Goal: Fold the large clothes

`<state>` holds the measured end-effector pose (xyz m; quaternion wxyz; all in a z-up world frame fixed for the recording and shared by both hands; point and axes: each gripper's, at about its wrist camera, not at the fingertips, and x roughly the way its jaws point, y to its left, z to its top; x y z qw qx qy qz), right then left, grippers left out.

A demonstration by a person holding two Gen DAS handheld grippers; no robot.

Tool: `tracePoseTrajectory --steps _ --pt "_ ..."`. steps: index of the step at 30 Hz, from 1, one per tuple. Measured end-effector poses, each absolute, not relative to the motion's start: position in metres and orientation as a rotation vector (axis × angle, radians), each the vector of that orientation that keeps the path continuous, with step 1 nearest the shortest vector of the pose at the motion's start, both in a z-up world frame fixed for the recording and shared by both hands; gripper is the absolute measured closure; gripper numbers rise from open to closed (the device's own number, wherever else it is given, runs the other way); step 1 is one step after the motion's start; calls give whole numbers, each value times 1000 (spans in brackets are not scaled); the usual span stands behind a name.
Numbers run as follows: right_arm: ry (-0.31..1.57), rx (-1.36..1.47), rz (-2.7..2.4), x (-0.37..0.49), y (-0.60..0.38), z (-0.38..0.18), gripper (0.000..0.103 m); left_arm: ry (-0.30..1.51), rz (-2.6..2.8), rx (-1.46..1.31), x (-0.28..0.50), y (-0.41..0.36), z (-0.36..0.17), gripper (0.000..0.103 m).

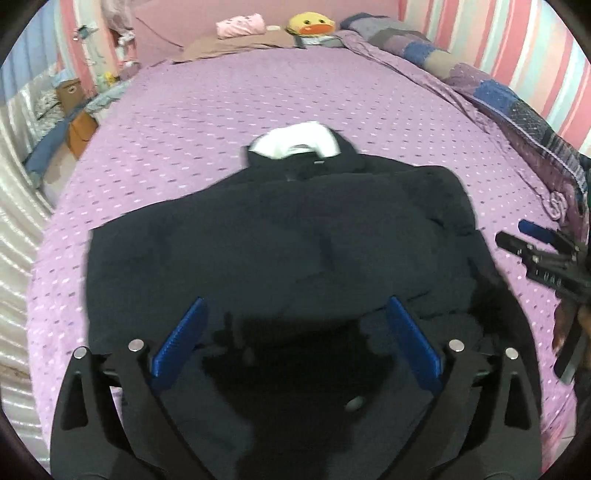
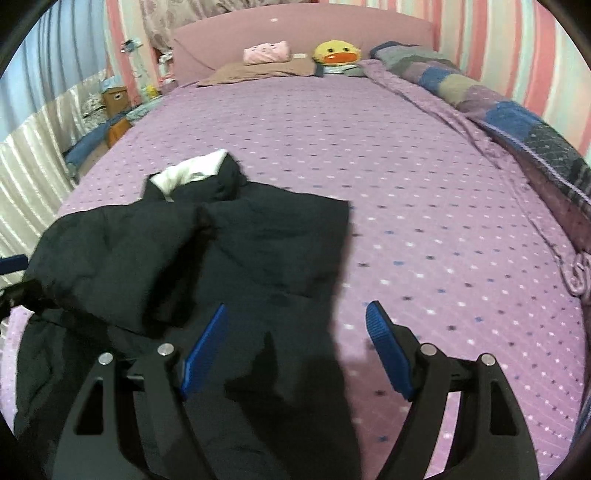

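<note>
The black jacket [image 1: 280,236] lies on the purple bed [image 1: 258,107], its white-lined hood [image 1: 295,142] toward the duck plush [image 1: 310,25]. Both sleeves look folded in over the body; lengthwise folds seem left. Left tongs [image 1: 295,336] and right tongs [image 2: 297,339] gape empty above its hem.

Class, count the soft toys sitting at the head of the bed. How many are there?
2: a yellow duck by the patchwork blanket, and a pink plush to its left on the brown pillow. Others may be hidden.
</note>
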<state>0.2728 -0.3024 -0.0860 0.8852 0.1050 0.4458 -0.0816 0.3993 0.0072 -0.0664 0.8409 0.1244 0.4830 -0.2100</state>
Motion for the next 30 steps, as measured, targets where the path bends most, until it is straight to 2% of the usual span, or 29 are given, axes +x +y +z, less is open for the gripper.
tracePoseTrajectory --steps 3,9,10,11,12,13,15,17,21,24,27,30 --pt "953 248 -104 296 -281 -94 23 995 -345 283 410 33 -73 3" --pt "1072 398 -39 343 -254 -135 23 1063 -177 177 447 130 -86 3" --pt "1091 440 -31 346 -251 -143 25 1084 -159 151 450 142 -93 3" --pt "1105 496 -18 348 -251 -151 35 1095 -148 134 451 149 -96 3" --pt "1106 562 11 350 -252 -156 61 1108 -137 121 453 156 -101 3" --pt "1099 582 9 349 -251 -156 66 1112 -129 120 453 151 -104 4" --pt "1047 549 1 346 -246 -143 88 1106 -114 117 452 147 -107 4" --pt "996 488 -1 341 -243 -119 93 1093 -117 104 446 156 -104 4" --pt "836 334 -87 315 -259 -50 95 1038 -134 104 447 139 -84 3" --pt "818 257 -158 298 -287 -27 95 1014 -157 129 440 131 -75 3" --pt "884 188 -211 289 -305 -40 95 1000 -173 139 435 117 -73 3" --pt "999 182 -222 280 -313 -84 95 1004 -172 157 437 108 -79 3"
